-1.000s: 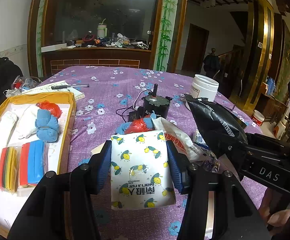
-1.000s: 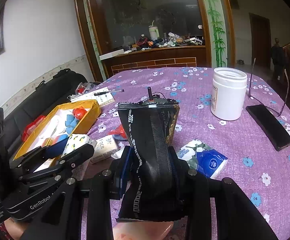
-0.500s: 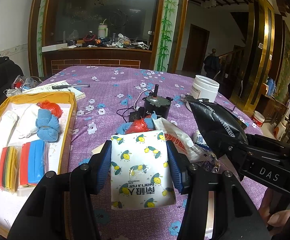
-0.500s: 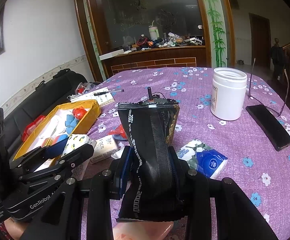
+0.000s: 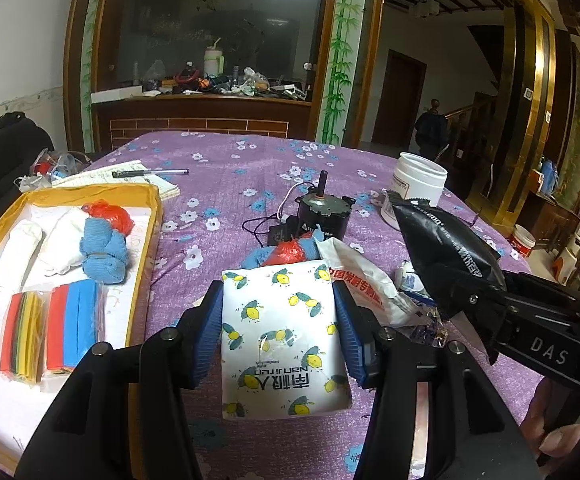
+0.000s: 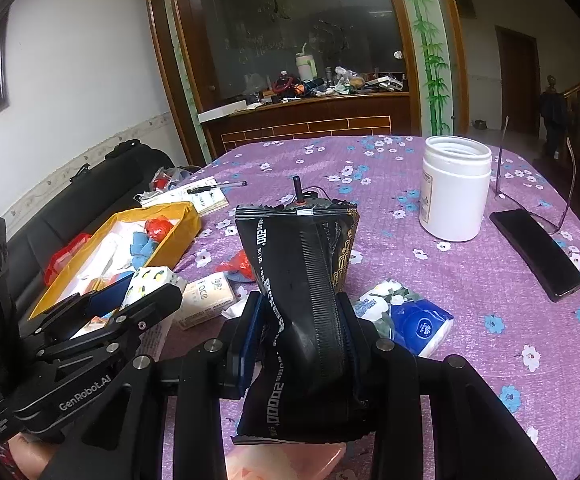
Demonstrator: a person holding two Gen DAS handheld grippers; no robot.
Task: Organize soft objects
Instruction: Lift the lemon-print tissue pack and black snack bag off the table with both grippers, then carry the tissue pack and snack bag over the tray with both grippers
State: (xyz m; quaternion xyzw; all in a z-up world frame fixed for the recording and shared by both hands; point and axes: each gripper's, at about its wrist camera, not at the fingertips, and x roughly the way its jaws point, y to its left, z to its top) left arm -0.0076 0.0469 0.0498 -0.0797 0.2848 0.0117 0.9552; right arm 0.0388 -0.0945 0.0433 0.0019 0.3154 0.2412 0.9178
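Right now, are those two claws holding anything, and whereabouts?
Left gripper clamps the white lemon-print packet by its side edges. Right gripper squeezes the black foil pouch around its lower middle.

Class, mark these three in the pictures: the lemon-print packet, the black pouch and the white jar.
lemon-print packet (image 5: 286, 328), left wrist view, middle of its face.
black pouch (image 6: 309, 280), right wrist view, centre seam.
white jar (image 6: 453, 196), right wrist view, side wall.

the tablecloth (image 5: 250, 168) is purple with white and blue flowers. the held packet (image 5: 282, 336) is white with yellow lemons, the pouch (image 6: 301, 280) black with gold. the tray (image 5: 146, 216) by the left edge is yellow.
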